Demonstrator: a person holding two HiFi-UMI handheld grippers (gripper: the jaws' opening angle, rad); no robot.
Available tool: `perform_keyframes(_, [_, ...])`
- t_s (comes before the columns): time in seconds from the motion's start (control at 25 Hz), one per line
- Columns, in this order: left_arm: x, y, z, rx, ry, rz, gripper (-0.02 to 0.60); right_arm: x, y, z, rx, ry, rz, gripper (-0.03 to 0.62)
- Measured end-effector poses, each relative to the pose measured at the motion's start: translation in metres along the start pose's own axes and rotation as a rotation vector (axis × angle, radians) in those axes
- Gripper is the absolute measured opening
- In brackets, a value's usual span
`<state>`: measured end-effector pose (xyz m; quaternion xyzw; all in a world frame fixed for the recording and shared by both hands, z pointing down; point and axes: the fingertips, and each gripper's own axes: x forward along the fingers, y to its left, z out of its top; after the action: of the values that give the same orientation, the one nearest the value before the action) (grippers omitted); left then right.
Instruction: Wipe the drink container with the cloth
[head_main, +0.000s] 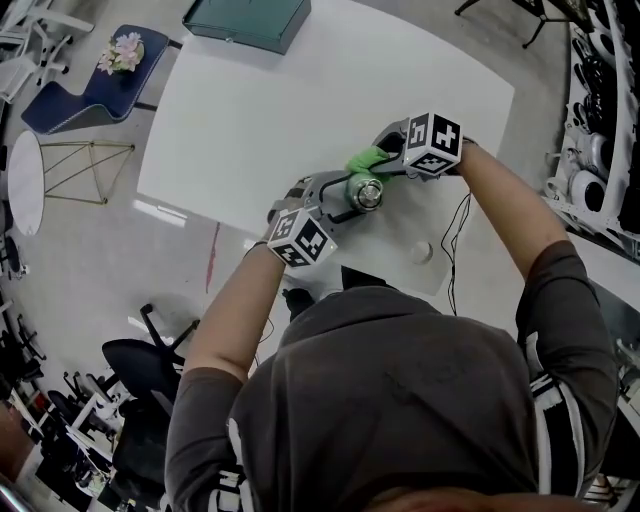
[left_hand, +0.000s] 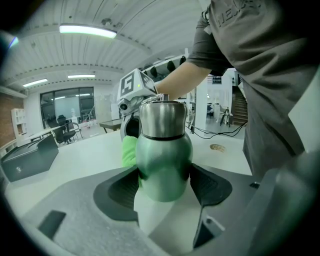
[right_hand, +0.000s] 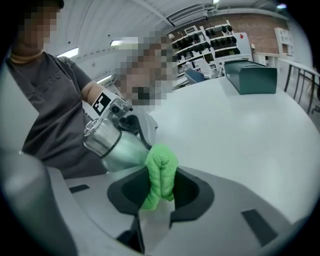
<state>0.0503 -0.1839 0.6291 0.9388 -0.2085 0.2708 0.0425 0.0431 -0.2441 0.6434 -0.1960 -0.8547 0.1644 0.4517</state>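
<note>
The left tool (left_hand: 164, 186) grips the bottle (left_hand: 164, 150) by the near edge of the tabletop (head_main: 300, 110). The right tool (right_hand: 160, 187) pinches the cloth (right_hand: 161, 170), which touches the bottle's side.

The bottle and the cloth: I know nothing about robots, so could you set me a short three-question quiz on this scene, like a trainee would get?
1. Multiple choice: what is the left gripper shut on? A) a mug; B) the green-and-steel bottle; C) nothing.
2. True or false: the green cloth lies loose on the white table.
3. Short answer: what colour is the closed case at the table's far edge?
Key: 1 B. 2 false: the right gripper pinches it between its jaws. 3 teal.
</note>
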Motion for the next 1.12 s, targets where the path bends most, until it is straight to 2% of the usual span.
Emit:
perform_keyframes(0.08, [0.000,0.001,0.000,-0.006,-0.001,0.004,0.319,-0.005,0.000,0.002,-0.028,-0.005,-0.011,0.101])
perform_keyframes(0.24, [-0.001,0.001,-0.001,-0.007,-0.002,0.003,0.319,-0.039,0.019,0.028,-0.064,-0.141,0.036,0.103])
perform_keyframes(0.4, [-0.002,0.001,-0.002,-0.005,0.001,0.004,0.319,-0.034,0.026,0.043,-0.121,-0.112,0.111,0.103])
perform_keyframes(0.6, [-0.001,0.002,0.000,-0.006,0.001,-0.002,0.319,-0.014,0.011,0.050,-0.031,-0.142,0.135,0.100])
perform_keyframes(0.76, [-0.001,0.002,-0.001,-0.008,-0.004,-0.004,0.319,0.008,-0.002,0.042,-0.014,-0.113,0.070,0.098])
perform_keyframes(0.96, [-0.003,0.002,-0.003,-0.013,-0.010,-0.007,0.319,0.021,-0.010,0.036,-0.056,-0.063,-0.073,0.098])
perform_keyframes(1.04, [-0.004,0.003,-0.004,-0.013,-0.012,-0.008,0.319,0.012,-0.014,0.033,-0.030,-0.101,-0.158,0.101])
perform_keyframes(1.12, [-0.004,0.003,-0.005,-0.014,-0.015,-0.012,0.319,-0.010,-0.015,0.027,0.064,-0.198,-0.250,0.103])
